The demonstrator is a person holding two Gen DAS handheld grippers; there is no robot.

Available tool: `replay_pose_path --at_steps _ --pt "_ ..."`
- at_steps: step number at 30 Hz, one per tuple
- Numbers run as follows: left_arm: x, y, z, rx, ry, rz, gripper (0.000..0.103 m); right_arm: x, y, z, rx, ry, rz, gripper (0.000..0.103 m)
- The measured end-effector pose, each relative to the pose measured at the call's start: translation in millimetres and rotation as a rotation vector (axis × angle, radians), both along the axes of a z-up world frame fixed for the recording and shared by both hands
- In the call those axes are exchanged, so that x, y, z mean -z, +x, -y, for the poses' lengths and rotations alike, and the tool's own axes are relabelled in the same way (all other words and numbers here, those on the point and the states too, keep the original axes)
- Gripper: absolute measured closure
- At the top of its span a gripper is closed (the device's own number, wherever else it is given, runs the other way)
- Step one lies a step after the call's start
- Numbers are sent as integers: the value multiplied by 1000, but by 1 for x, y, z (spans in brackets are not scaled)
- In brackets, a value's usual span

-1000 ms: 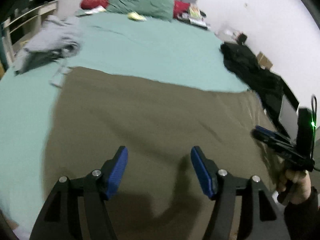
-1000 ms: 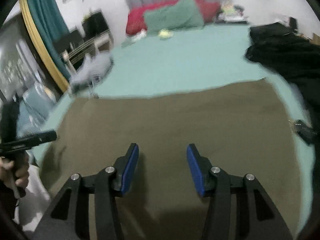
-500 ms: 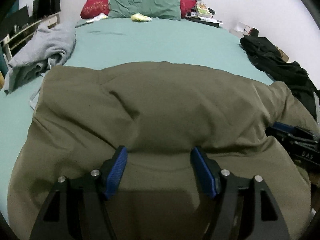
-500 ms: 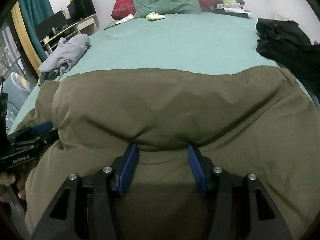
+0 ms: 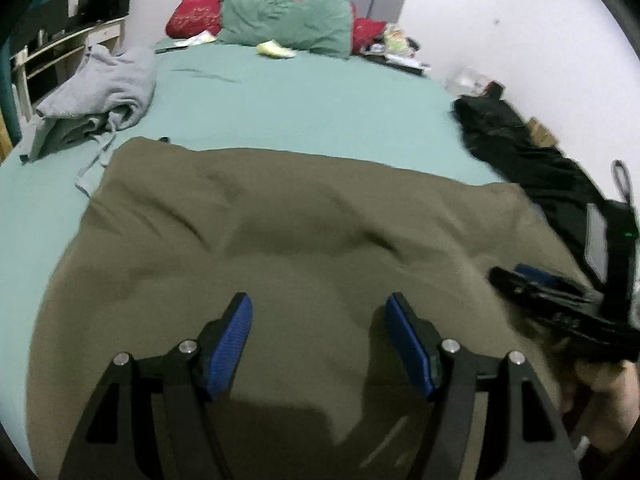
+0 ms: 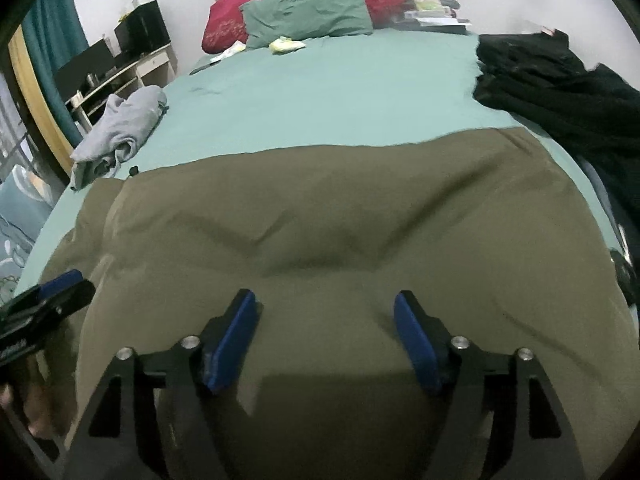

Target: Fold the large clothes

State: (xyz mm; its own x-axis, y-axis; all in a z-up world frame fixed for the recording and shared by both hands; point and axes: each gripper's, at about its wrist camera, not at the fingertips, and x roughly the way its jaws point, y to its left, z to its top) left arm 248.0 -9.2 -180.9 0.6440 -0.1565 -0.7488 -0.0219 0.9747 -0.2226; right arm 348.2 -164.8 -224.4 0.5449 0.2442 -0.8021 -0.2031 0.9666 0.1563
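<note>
A large olive-green garment (image 5: 300,220) lies spread over the near half of a bed with a teal sheet (image 5: 300,92), with soft creases across its middle. My left gripper (image 5: 318,300) hovers over its near part, open, with only flat cloth below the blue pads. My right gripper (image 6: 324,296) hangs over the same garment (image 6: 340,208); its jaws are opening and no cloth is pinched between them. Each gripper shows in the other's view: the right one (image 5: 540,292) at the garment's right edge, the left one (image 6: 52,292) at its left edge, each held by a hand.
A crumpled grey garment (image 5: 104,88) lies at the bed's left edge and a black garment (image 5: 520,148) along the right edge. Green and red pillows (image 5: 288,28) and small clutter sit at the headboard. Shelving (image 5: 60,44) stands left of the bed.
Half a second ago the olive cloth billowed up against both pairs of jaws; now it has settled flatter on the bed. The right jaws stand wider apart.
</note>
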Motion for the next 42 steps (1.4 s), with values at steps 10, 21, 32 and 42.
replay_pose_path --at_steps 10,21,32,42 --pt "46 -26 53 72 234 -73 32 23 -52 3 -65 -136 31 29" --pt "32 -51 48 6 190 -82 32 3 -127 40 -49 -16 164 28" --pt "-13 -73 32 -166 58 62 32 -28 -150 164 375 98 273 14" --pt "-29 -33 42 -93 36 107 32 24 -122 199 394 407 53 14"
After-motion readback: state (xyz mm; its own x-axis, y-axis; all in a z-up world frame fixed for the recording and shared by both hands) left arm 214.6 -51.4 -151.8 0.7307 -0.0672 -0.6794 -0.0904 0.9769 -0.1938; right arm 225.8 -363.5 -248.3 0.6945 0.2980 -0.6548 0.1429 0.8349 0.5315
